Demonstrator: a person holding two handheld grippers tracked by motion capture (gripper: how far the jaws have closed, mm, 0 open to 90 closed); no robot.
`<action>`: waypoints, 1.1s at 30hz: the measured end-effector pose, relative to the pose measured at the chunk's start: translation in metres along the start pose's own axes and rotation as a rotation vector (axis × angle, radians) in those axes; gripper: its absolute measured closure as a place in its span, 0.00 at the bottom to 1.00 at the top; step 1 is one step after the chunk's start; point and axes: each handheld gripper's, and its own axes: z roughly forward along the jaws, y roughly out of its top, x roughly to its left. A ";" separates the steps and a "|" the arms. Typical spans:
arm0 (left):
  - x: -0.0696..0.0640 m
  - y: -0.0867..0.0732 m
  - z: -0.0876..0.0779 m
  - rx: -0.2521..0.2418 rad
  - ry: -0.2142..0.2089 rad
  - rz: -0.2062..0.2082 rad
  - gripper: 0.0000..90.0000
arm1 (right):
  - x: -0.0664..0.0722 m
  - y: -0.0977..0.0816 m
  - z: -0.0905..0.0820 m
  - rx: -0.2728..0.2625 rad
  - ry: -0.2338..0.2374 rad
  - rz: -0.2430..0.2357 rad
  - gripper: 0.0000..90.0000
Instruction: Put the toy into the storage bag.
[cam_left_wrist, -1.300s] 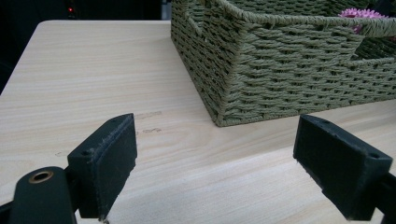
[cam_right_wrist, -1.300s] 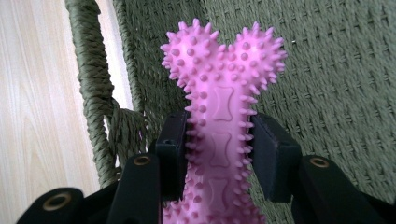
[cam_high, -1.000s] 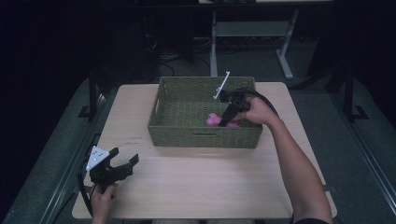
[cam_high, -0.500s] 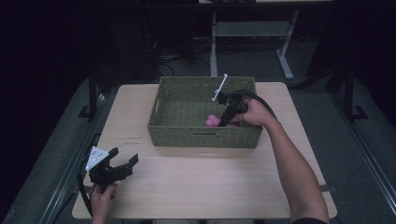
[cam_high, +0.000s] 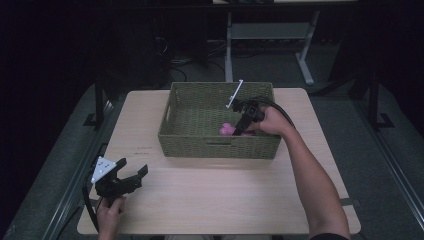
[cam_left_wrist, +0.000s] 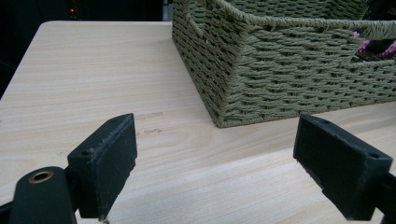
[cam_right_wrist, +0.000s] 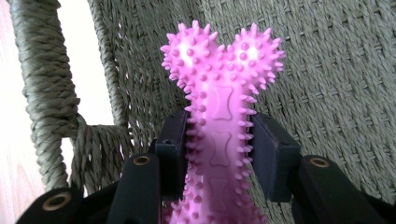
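At about seven o'clock on the wooden surface (cam_high: 210, 195), nearest the person, the left tongs (cam_high: 131, 181) rest low in the left hand (cam_high: 111, 214), their black pads spread wide apart with nothing between them; in the left gripper view the bare wood grain shows in the gap between the two pads (cam_left_wrist: 105, 161). Farther in, around the centre and toward twelve o'clock, stands the woven green basket (cam_high: 172, 107), its near corner just ahead of the left tongs in that gripper view. Inside the basket, at roughly four o'clock of its floor and close to the near wall, the right tongs (cam_high: 240, 131) reach down from the right hand (cam_high: 270, 120) and are clamped on the pink spiky bone toy (cam_right_wrist: 219, 112). In the right gripper view the pads press both sides of the toy's shaft, and its knobbed two-lobed end stands out beyond them against the basket's weave, with a handle opening of the basket wall at nine o'clock.
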 end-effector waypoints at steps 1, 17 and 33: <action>0.000 0.000 0.000 0.001 -0.001 0.003 0.14 | 0.000 0.000 0.000 0.000 -0.004 0.002 0.64; 0.002 0.000 -0.002 -0.005 0.001 -0.005 0.14 | -0.003 0.000 -0.001 -0.031 0.024 0.022 0.64; 0.001 0.000 -0.003 -0.005 0.000 0.002 0.14 | 0.007 -0.004 -0.022 -0.070 -0.020 0.028 0.59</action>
